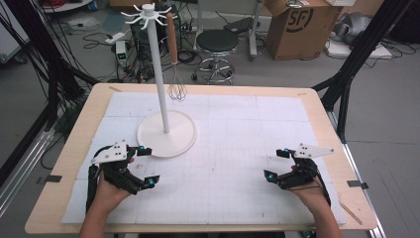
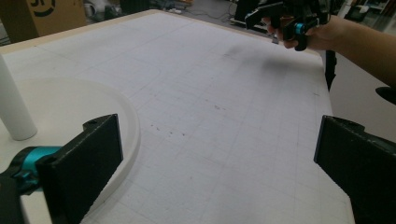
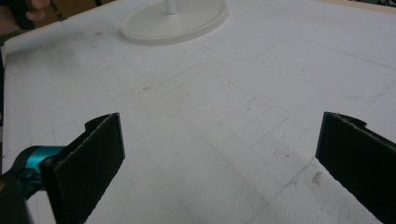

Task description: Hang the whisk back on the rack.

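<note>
A white stand with a round base (image 1: 167, 134) and a tall pole (image 1: 158, 69) rises at the table's left centre; hooks ring its top (image 1: 147, 12). A wire whisk (image 1: 176, 87) with a wooden handle hangs from one hook. My left gripper (image 1: 147, 167) rests on the white mat just in front of the base, open and empty. In the left gripper view the base's rim (image 2: 121, 112) lies by the left jaw. My right gripper (image 1: 277, 163) rests at the right front, open, nothing between its jaws; it appears again as the far gripper (image 2: 285, 21). The base (image 3: 173, 21) lies far ahead.
A white gridded mat (image 1: 233, 144) covers the wooden table (image 1: 327, 124). Behind the table stand a black stool (image 1: 217, 44), a cardboard box (image 1: 302, 25) and loose cables on the floor. Black frame legs (image 1: 351, 74) flank the right side.
</note>
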Demonstrator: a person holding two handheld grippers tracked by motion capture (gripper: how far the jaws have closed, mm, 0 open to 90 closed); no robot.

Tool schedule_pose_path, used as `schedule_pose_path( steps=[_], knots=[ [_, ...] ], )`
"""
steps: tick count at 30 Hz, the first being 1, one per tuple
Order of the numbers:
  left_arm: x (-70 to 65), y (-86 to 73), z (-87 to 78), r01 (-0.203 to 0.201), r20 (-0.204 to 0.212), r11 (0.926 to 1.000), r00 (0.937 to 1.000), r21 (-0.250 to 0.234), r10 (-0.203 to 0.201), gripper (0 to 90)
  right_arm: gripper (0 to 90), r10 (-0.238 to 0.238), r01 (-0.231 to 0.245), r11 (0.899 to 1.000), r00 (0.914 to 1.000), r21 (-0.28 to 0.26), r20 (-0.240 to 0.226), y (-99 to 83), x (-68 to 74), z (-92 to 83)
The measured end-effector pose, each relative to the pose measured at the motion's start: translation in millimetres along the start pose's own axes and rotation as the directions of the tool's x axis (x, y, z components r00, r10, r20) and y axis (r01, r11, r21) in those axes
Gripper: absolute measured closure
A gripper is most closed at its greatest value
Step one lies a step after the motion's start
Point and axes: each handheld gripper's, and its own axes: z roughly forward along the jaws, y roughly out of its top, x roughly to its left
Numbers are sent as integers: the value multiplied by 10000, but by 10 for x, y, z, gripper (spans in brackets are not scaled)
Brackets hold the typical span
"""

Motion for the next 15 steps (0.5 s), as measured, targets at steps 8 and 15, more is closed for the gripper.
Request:
schedule_pose_path(
  steps=[8, 15],
  knots=[
    [8, -12, 4, 25, -22, 10000, 10000, 54, -25, 17, 4, -28, 29, 10000, 10000, 78, -23, -13, -11, 32],
    [38, -39, -3, 108, -154, 9998, 9998, 174, -106, 17, 4, 41, -41, 9999, 10000, 115, -71, -12, -10, 40]
  ],
)
